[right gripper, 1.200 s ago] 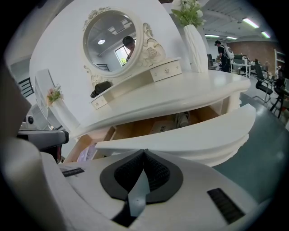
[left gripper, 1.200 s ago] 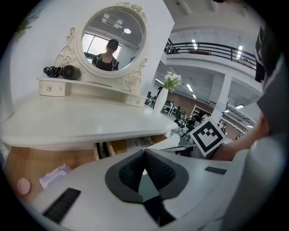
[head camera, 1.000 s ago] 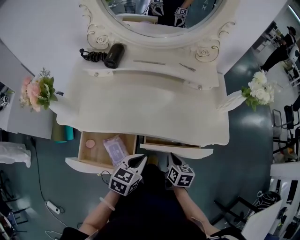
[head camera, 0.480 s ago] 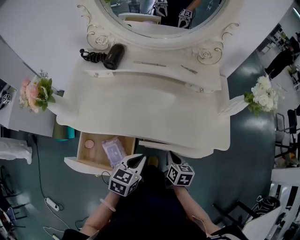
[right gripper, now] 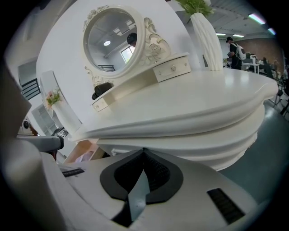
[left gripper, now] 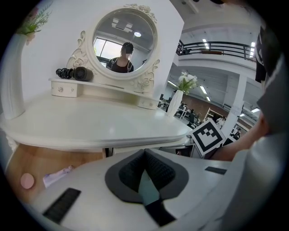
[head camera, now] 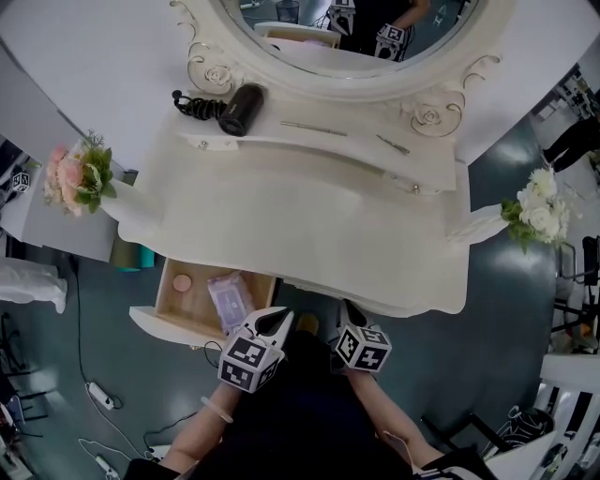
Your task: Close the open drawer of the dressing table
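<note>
The white dressing table (head camera: 309, 216) has its left drawer (head camera: 165, 325) pulled out. In it lie a pink round thing (head camera: 182, 282) and a purple packet (head camera: 228, 298). On the right side no drawer sticks out from under the tabletop edge. My left gripper (head camera: 278, 319) is shut and empty, just right of the open drawer's front corner; the left gripper view shows the drawer's wooden inside (left gripper: 45, 160) beyond the left gripper (left gripper: 144, 151). My right gripper (head camera: 345, 309) is shut and empty, its tips (right gripper: 143, 150) at the white front under the tabletop (right gripper: 189, 113).
A black hair dryer (head camera: 242, 108) lies on the upper shelf below the oval mirror (head camera: 356, 28). Pink flowers (head camera: 80, 178) stand at the table's left arm, white flowers (head camera: 536, 217) at the right. Cables and a power strip (head camera: 94, 396) lie on the floor at left.
The right drawer, open a second ago, has slid in under the tabletop with my right gripper behind it. The left drawer stays open. The head view has shifted slightly.
</note>
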### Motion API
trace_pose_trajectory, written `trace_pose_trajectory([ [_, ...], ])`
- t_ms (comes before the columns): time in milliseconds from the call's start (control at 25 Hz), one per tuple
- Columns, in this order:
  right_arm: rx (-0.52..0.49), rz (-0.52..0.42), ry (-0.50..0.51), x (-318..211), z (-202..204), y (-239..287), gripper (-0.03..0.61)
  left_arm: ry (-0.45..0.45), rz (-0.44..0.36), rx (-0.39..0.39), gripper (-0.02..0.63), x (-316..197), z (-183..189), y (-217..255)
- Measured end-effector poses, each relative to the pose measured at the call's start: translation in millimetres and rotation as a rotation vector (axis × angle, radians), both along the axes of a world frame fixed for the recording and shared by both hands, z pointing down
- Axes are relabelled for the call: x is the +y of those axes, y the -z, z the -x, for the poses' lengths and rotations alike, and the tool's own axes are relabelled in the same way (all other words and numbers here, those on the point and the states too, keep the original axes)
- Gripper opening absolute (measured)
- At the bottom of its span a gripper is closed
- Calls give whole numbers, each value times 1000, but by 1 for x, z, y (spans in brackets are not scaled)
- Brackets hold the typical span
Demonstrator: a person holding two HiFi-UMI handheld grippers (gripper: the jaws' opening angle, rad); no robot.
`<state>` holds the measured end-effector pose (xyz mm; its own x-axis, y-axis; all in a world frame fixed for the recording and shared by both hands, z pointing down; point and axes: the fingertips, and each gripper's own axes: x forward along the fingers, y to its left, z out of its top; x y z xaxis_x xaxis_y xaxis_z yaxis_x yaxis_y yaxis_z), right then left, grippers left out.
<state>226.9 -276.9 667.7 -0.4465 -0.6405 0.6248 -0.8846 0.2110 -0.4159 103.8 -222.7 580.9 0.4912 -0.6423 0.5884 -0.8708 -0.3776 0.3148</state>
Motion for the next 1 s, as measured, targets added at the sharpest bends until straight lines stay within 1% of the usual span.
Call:
trace_pose_trajectory([
  [520, 17, -42, -20, -24, 2, -1, 25, 61, -6, -11, 18, -5, 10, 0],
  [760, 3, -35, -31, -26, 3, -4, 25, 79, -11, -11, 18, -7, 14, 1],
  [880, 7, -29, -26, -27, 4, -5, 25, 92, -11, 1, 18, -7, 16, 2],
  [1000, 34, -40, -19, -25, 5, -4, 25, 102, -14, 21, 18, -5, 16, 4],
])
